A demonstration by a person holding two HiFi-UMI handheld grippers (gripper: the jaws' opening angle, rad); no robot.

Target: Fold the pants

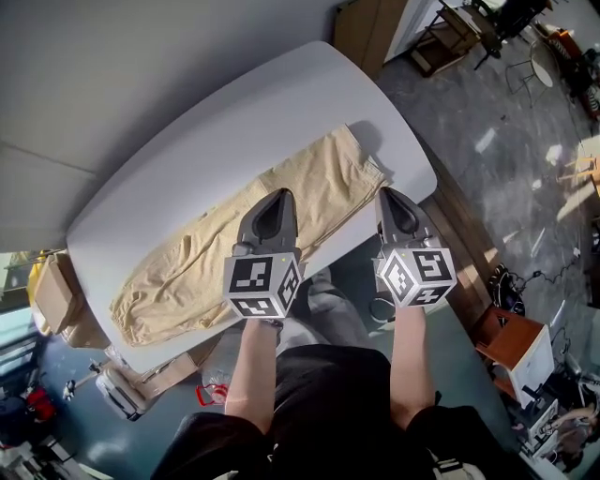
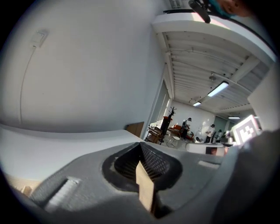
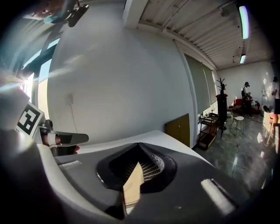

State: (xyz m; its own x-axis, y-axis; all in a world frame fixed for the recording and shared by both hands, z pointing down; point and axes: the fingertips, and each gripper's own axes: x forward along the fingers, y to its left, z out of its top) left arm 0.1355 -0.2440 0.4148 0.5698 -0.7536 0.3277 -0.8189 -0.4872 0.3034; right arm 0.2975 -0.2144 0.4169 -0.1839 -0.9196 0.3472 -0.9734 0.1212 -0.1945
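head view: tan pants (image 1: 225,248) lie lengthwise on white desk (image 1: 187,141). left claw (image 1: 270,208) and right claw (image 1: 392,202) both pressed together, each pinching pants fabric at near edge.

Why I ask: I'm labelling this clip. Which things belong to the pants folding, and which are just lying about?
Part of the job:
- pants, beige, spread on the table
- left gripper, shut on the pants fabric
- right gripper, shut on it too

Just lying about:
- cardboard box
- orange cabinet
- wooden cabinet
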